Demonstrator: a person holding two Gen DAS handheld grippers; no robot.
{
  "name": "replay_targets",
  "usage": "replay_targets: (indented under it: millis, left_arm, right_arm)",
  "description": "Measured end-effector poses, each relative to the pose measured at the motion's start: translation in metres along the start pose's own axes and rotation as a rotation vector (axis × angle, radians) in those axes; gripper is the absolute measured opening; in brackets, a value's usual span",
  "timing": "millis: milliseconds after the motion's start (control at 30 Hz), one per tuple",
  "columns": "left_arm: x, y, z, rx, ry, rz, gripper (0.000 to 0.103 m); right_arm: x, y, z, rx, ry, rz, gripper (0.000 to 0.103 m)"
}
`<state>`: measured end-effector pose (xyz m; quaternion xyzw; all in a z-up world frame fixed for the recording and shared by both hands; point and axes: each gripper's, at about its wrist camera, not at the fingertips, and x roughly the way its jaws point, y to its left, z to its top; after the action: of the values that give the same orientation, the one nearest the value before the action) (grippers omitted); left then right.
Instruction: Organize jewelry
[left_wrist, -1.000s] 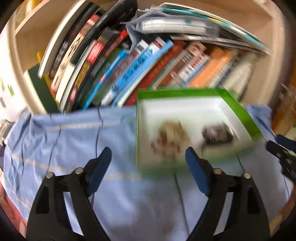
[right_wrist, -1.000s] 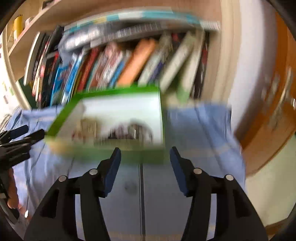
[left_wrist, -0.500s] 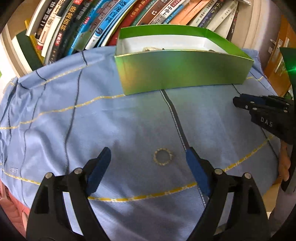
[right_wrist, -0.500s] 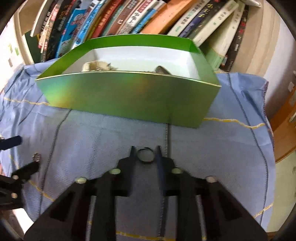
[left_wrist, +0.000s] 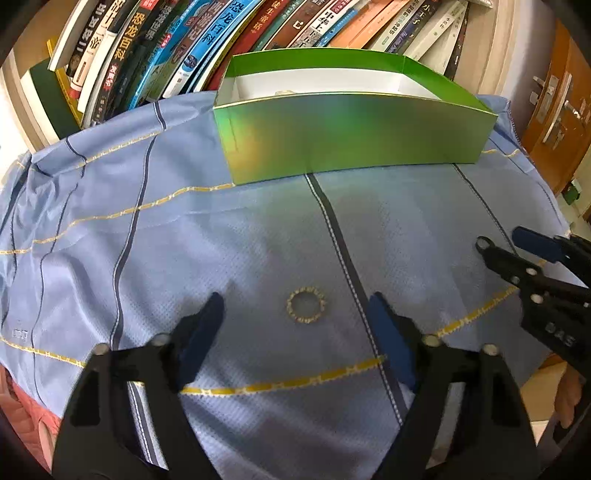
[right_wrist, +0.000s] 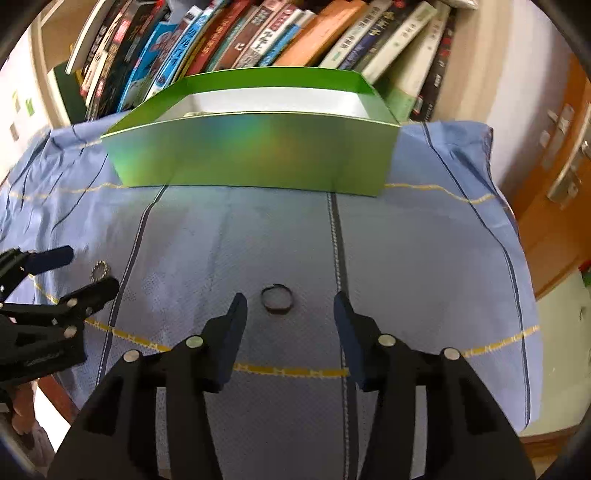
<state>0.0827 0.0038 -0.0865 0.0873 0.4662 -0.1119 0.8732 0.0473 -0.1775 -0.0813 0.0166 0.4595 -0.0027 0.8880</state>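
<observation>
Rings, two of them, lie loose on the light-blue striped cloth (left_wrist: 221, 236) w/ yellow stitching, each framed by its own tool. Gold beaded ring (left_wrist: 307, 305) sits flat between the blue-padded fingers (left_wrist: 388, 332) of the left gripper (left_wrist: 295, 314): jaws have just been closing a bit but stand well apart, pads not touching it. Dark metal band ring (right_wrist: 277, 298) lies between the tips of the right gripper (right_wrist: 290, 314): jaws have just been opening, now part open, nothing clamped, the ring nearer the left-hand pad.

Shiny green open cardboard box (left_wrist: 351, 140) w/ white inside stands at the far edge of the cloth, in front of the row of leaning books (left_wrist: 184, 55); something small shows over its front wall, can't tell what.

Step in hand, as I read it: pick up each ring for the box. To do it well:
- Centre first. Right tool prob needs a small shift so the band is mid-gap, else one pad nudges it away.
- Bring tips down till they brush the cloth; rings are thin & flat, so a high close will miss.
- Close slow. Cloth is soft & may bunch up between the pads, so check only the ring is pinched.
- Gold one looks bumpy, should grip ok; dark band looks smooth, may pop out or roll.
- Lift straight up, clear the front wall of the box, release low inside.
- Work one hand at a time; tools are near each other.
</observation>
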Motion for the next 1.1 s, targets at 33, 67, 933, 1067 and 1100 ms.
replay_targets:
  millis: [33,67,933,1067,1100]
  left_arm:
    - [0.003,-0.002,0.0,-0.001,0.007,0.002,0.065]
    - [0.004,-0.002,0.0,-0.006,0.01,0.0,0.063]
    - [-0.005,-0.011,-0.008,-0.003,-0.024,0.007,0.052]
    - [-0.006,-0.007,-0.011,-0.014,-0.029,0.015,0.053]
    - [-0.006,-0.007,-0.011,-0.019,-0.028,0.015,0.053]
  right_arm:
    - [0.0,-0.001,0.0,0.006,0.0,0.0,0.048]
    - [0.001,-0.001,0.0,0.007,0.002,-0.001,0.048]
    - [-0.012,0.007,-0.026,0.019,-0.004,0.046,0.043]
    - [-0.011,0.01,-0.026,0.02,-0.01,0.02,0.043]
    - [-0.01,0.011,-0.025,0.018,-0.011,0.013,0.043]
